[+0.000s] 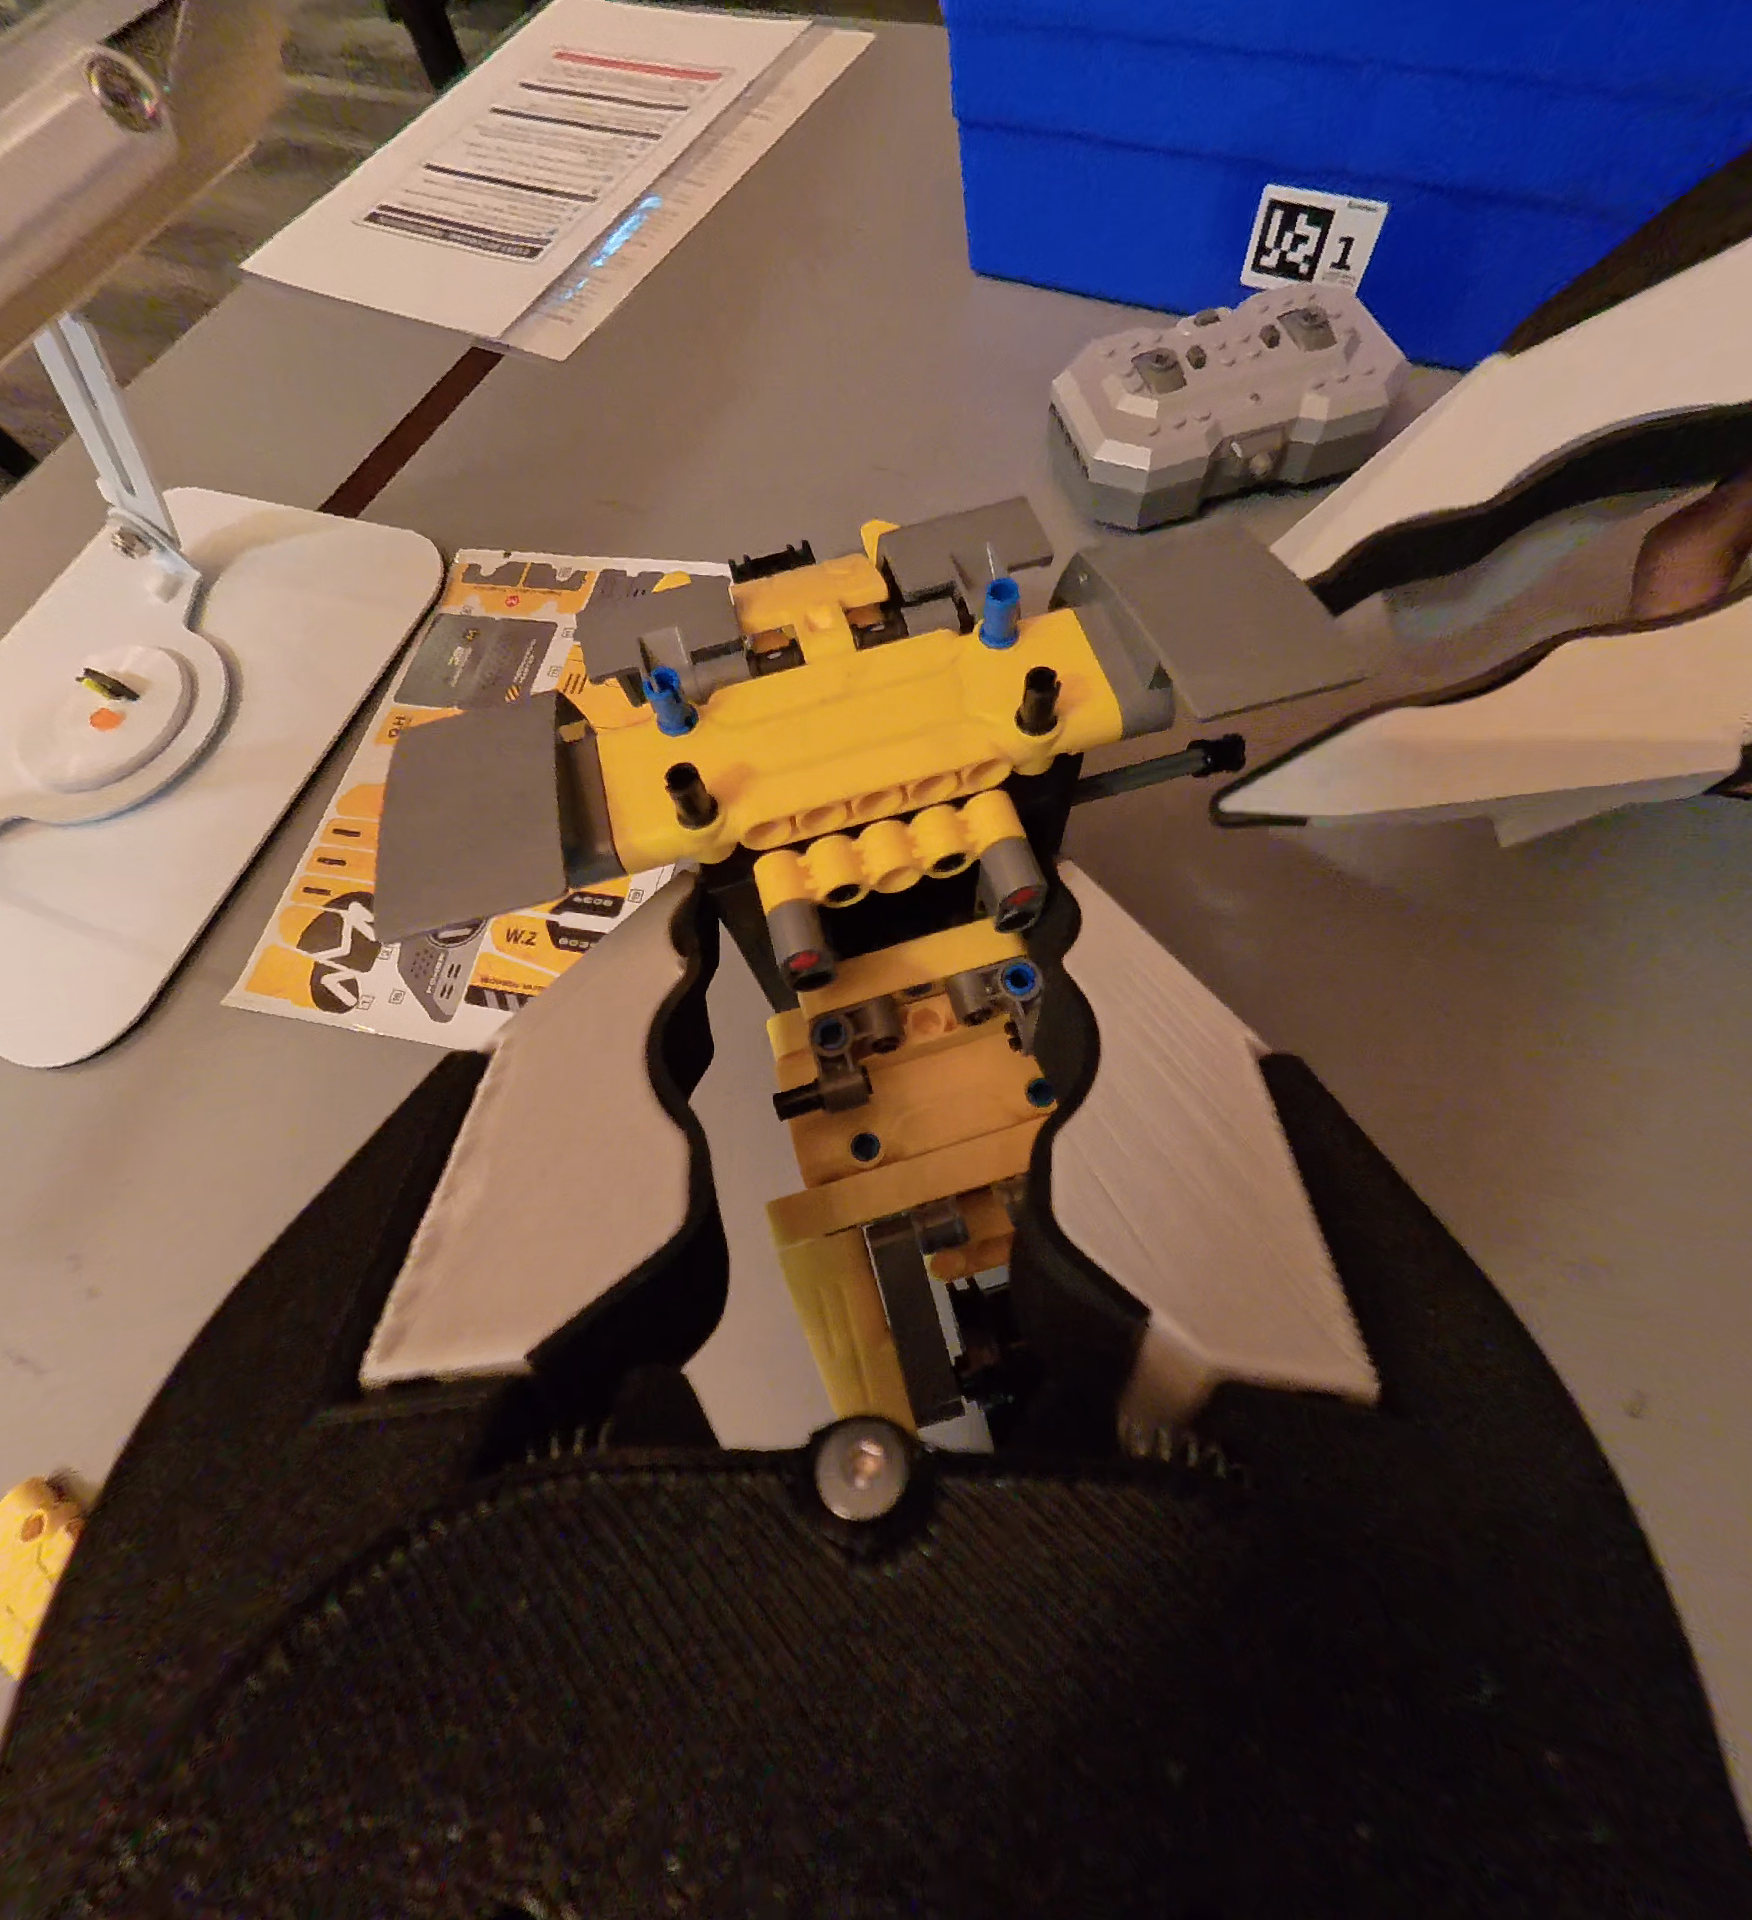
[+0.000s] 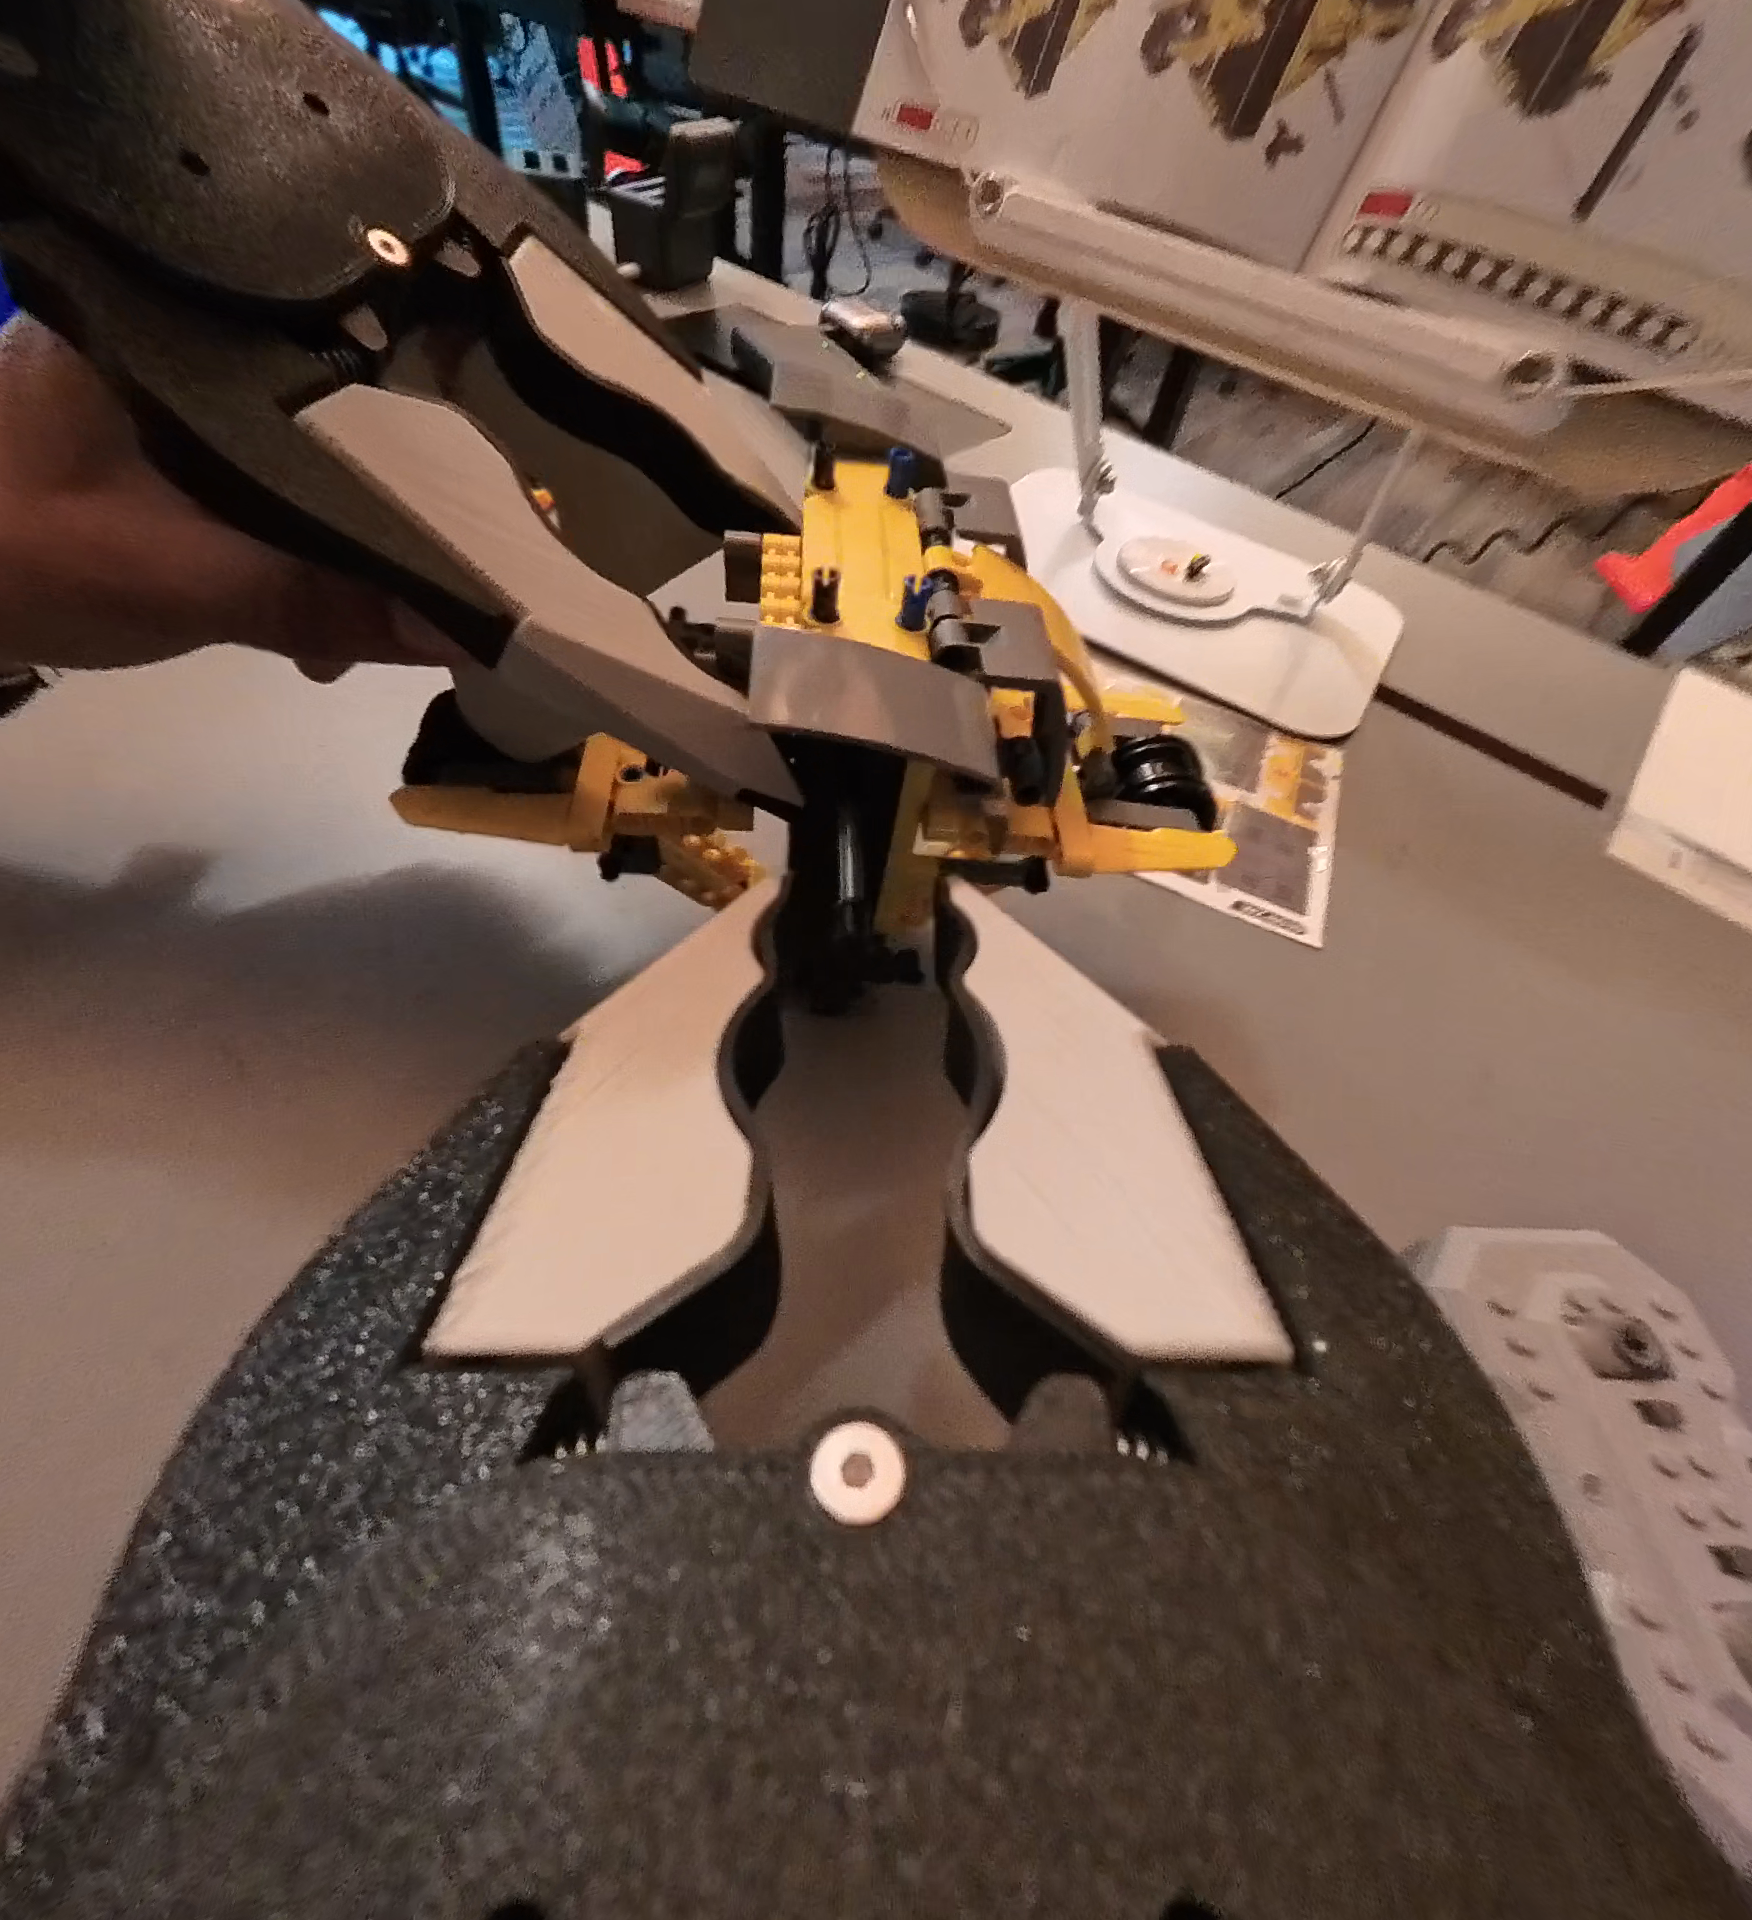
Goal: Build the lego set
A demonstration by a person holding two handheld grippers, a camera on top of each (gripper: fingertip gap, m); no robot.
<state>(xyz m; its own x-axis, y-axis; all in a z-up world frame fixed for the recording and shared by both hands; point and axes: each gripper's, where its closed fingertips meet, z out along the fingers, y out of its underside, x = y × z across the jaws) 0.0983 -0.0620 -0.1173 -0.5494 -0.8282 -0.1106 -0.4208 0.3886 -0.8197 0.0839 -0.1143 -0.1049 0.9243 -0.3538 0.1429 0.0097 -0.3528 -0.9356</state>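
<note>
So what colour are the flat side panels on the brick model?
Grey side panels, on a mostly yellow brick model; clearest in the left wrist view.

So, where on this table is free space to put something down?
Bare grey table lies right of the brick model, below the grey controller, and between paper sheet and blue box. Crowded: lamp base and sticker sheet, left of the model.

Bare grey counter lay open right of the yellow-and-grey brick model, white lamp base and yellow sticker sheet crowded its left, grey brick-built controller and blue plastic bin blocked beyond.
</note>
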